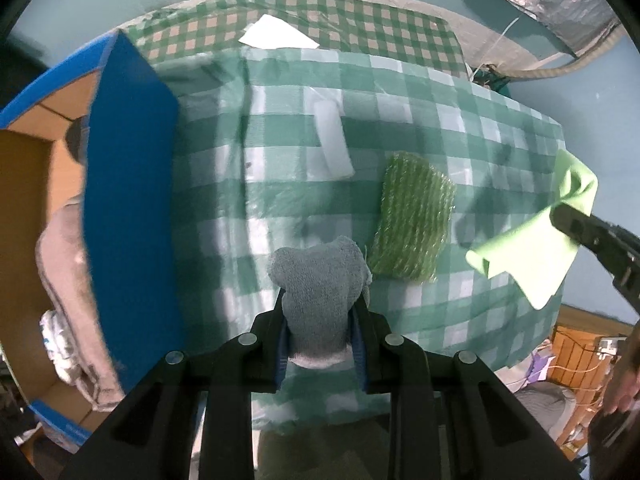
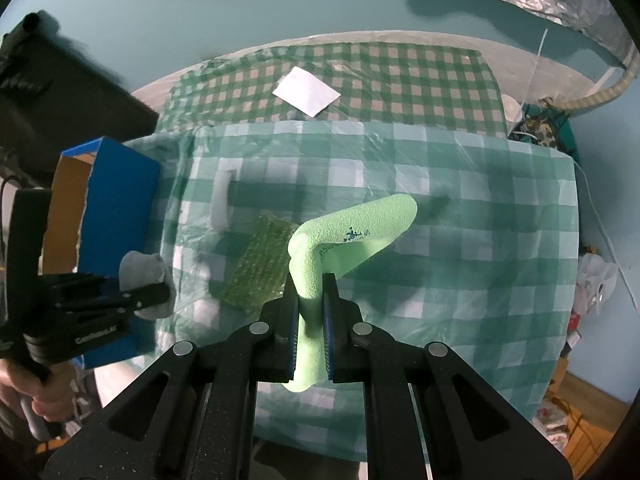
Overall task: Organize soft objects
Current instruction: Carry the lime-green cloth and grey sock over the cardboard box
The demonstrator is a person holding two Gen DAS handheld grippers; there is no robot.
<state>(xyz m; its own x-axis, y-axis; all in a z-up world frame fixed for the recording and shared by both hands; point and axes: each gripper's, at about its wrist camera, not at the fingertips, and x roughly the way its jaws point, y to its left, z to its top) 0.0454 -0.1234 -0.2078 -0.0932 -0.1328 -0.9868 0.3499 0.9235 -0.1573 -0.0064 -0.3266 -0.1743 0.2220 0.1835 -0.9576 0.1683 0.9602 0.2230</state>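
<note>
Both hand-held grippers are loaded. The left hand-held gripper (image 1: pixel 320 320), bottom centre of the left wrist view, is clamped on a grey towel (image 1: pixel 318 280) bunched between its pads, clear of the counter (image 1: pixel 440 340). The right hand-held gripper (image 2: pixel 311 320), bottom centre of the right wrist view, is closed tight on a light green foam sheet (image 2: pixel 352 232), which folds and sticks up toward mid-frame.

Done so far, judging by what lies where: the blue cardboard box (image 1: pixel 132 200) at the left of the frame already holds a beige cloth (image 1: pixel 68 280) and a white patterned item (image 1: pixel 56 344).

Left to do: the two held pieces need dropping in, probably into that box. On the checked cloth there remain a green ribbed sponge (image 1: pixel 416 216) mid-frame and a white foam block (image 1: pixel 332 140) above and left of it. A white paper (image 1: pixel 276 34) sits at upper centre; unclear whether it counts.
</note>
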